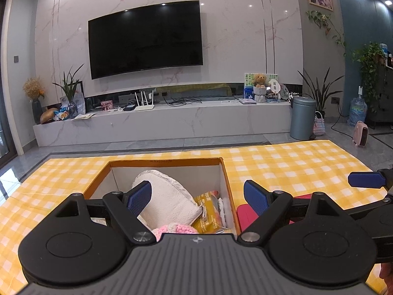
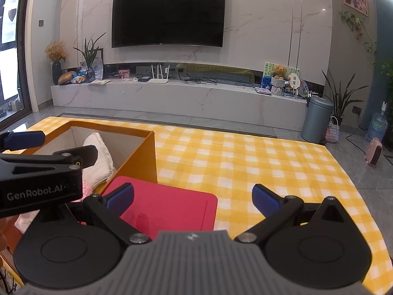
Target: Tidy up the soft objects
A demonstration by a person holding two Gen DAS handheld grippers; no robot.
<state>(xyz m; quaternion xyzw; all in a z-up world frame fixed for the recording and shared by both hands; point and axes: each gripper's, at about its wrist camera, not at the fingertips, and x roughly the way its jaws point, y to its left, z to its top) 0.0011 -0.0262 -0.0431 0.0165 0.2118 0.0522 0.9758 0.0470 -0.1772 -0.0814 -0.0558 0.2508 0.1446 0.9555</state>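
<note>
The left gripper (image 1: pixel 197 196) hangs over the box (image 1: pixel 227 172), jaws spread wide with nothing between the pads. Behind its left pad (image 1: pixel 140 196) a white pillow (image 1: pixel 169 196) leans inside the box; between the jaws, lower down, lie a pink knit (image 1: pixel 176 228) and a yellow packet (image 1: pixel 208 213) (its print is too small to read). Just under the right pad (image 1: pixel 255 196), outside the box wall, sits a red pad (image 1: pixel 245 216) on the checked cloth (image 1: pixel 282 164).

The right gripper (image 2: pixel 192 198) is also spread wide and holds nothing. Its left finger (image 2: pixel 120 196) hovers over the red pad's (image 2: pixel 167 209) near corner, which reaches in between the jaws; the right finger (image 2: pixel 265 200) is above bare cloth (image 2: pixel 245 159). Left of these jaws stands the box (image 2: pixel 145 159), the pillow (image 2: pixel 100 152) showing inside, partly hidden by the left gripper (image 2: pixel 59 147).
</note>
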